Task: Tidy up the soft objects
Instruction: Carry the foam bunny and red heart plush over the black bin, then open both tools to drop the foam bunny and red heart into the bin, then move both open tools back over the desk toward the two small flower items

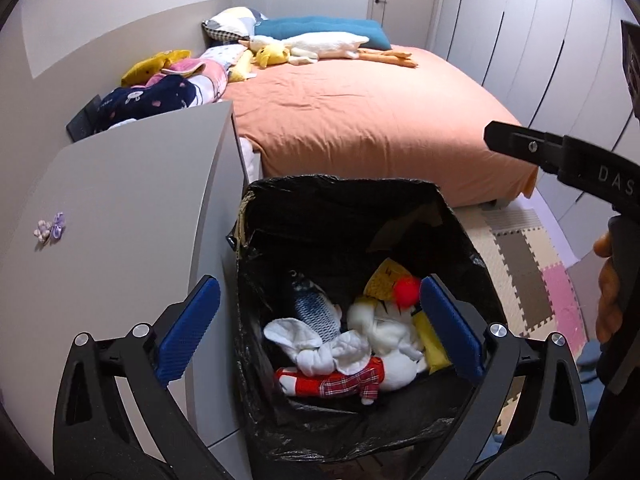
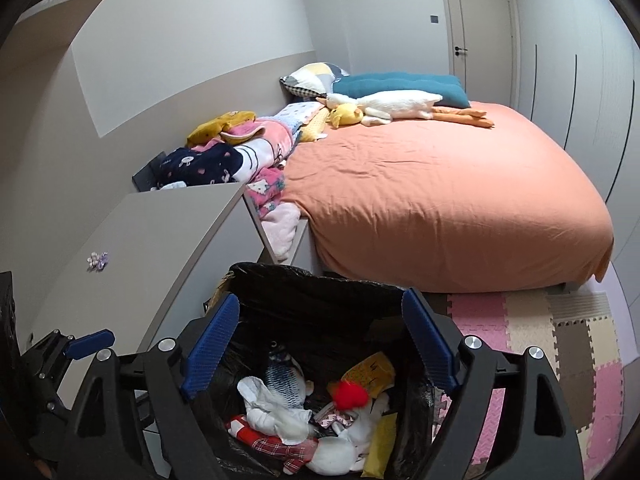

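Note:
A bin lined with a black bag (image 1: 280,208) stands at the foot of the bed and holds several soft toys. Among them are a blue-grey fish (image 1: 314,308), a white plush in red plaid (image 1: 352,380) and a yellow toy with a red ball (image 1: 406,290). My left gripper (image 1: 318,286) hangs open over the bin with nothing between its blue pads. My right gripper (image 2: 320,300) is open and empty above the same bin (image 2: 304,276). A white goose plush (image 2: 384,106) and a yellow duck (image 2: 346,114) lie on the orange bed (image 2: 440,200).
A grey cabinet (image 1: 120,220) stands left of the bin, with a small flower clip (image 1: 50,230) on top. Blankets and clothes (image 2: 240,152) are piled behind it. A foam puzzle mat (image 2: 560,344) covers the floor on the right. Wardrobe doors line the right wall.

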Demonstrator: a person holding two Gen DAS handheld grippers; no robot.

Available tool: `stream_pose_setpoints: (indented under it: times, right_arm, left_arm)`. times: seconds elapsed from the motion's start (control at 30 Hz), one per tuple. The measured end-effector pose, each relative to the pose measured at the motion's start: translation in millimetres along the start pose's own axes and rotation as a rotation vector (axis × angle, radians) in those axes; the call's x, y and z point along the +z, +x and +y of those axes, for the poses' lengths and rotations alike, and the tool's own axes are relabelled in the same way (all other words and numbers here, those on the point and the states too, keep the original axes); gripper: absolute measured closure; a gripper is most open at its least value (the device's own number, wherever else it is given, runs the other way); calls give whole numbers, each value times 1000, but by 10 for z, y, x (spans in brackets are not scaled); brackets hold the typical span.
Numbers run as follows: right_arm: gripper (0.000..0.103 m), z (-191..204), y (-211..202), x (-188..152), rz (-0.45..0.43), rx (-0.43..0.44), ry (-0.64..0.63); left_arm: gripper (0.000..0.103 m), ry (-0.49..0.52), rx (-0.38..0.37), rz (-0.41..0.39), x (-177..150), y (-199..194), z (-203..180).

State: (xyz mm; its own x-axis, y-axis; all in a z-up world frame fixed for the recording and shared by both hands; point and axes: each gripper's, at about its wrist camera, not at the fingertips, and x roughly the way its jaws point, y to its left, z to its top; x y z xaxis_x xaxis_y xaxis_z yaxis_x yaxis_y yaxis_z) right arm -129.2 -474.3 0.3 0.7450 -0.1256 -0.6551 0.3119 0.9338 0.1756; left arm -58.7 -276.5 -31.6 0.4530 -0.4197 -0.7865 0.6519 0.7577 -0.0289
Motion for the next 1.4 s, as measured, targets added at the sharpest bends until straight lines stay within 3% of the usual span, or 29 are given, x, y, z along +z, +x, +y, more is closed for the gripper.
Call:
stream_pose_setpoints:
  times: [0.63,1.4]
  right_arm:
    - [19,109,40,40,6,4,-19]
    - [19,1216,611,159,56,138,-138]
  left_arm:
    - [6,-49,-4,-4,-19,-32,172]
    - [6,-191,118,9,-143,-94,1320]
